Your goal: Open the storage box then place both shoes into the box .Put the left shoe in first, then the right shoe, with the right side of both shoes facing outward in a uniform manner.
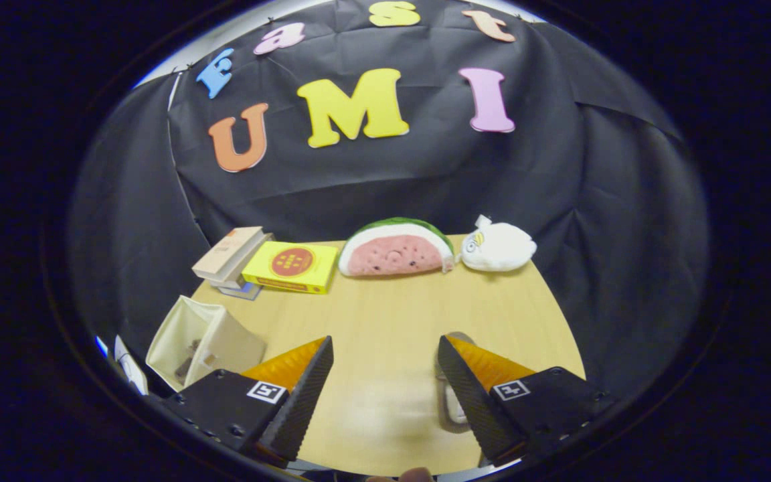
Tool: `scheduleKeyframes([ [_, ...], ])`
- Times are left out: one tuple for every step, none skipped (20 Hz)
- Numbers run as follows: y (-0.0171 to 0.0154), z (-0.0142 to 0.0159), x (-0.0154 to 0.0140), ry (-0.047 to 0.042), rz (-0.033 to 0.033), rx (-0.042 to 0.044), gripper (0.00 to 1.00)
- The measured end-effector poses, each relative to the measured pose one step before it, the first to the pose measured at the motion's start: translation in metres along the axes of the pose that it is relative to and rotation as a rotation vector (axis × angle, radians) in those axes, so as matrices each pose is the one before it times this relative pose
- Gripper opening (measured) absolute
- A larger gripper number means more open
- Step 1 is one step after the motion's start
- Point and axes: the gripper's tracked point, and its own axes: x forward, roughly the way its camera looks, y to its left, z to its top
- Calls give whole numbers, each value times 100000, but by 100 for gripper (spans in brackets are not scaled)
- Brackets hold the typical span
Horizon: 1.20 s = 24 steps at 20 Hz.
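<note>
a: what's the gripper (385,365) doing?
b: it's hanging over the smooth wooden table (392,314), ribbed wedge fingers spread wide, gripping nothing.
a: the box (201,341)?
b: pale fabric, boxy, sitting open beside the left finger, something dark inside.
a: a shoe (451,395)?
b: a grey one is peeking out by the right finger.
a: beyond?
b: books (231,258), a plush watermelon (395,249).

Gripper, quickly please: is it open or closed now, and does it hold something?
Gripper: open, fingers wide apart, holding nothing; bare table shows between them, and a shoe lies partly behind one finger.
</note>
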Motion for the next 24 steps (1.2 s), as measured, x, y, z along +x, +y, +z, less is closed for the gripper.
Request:
scheduleKeyframes([
  [-2233, -938, 615, 1800, -2105, -88, 96],
  [-1939, -1023, 698, 2059, -1720, 158, 96],
  [-1345, -820, 729, 2003, -783, -45, 96],
  [-1172, -1104, 990, 2407, -105, -152, 96],
  [-1360, -1219, 950, 3700, -614, -1473, 96],
  [-1097, -1124, 831, 2393, -566, -861, 96],
  [-964, -825, 759, 2287, -573, -1021, 96],
  [-704, -926, 855, 2303, -153, -896, 96],
  [-524, -803, 903, 2562, -219, -102, 96],
  [-83, -727, 928, 2671, 915, 545, 96],
  [19, -507, 850, 2161, 476, 520, 96],
  [-73, -317, 905, 1409, 54, -177, 96],
  [-123, -405, 1063, 2007, -443, -758, 96],
  [-55, -349, 825, 1755, -117, -118, 96],
  [83, -268, 770, 2054, 1043, 630, 96],
  [-133, -193, 686, 1552, -94, 587, 94],
  [-126, -187, 747, 1505, 223, 744, 90],
  [-246, -229, 395, 1768, -648, 750, 85],
  [50, -127, 357, 1054, 2088, 2008, 75],
  [334, 132, 317, 1033, 880, 1614, 60],
  [536, -160, 276, 898, 2146, 1268, 46],
  [-295, 101, 129, -289, -1415, 675, 31],
  [-195, 29, 28, 786, -1828, -34, 16],
  [46, 328, -182, -585, -416, 2410, 16],
])
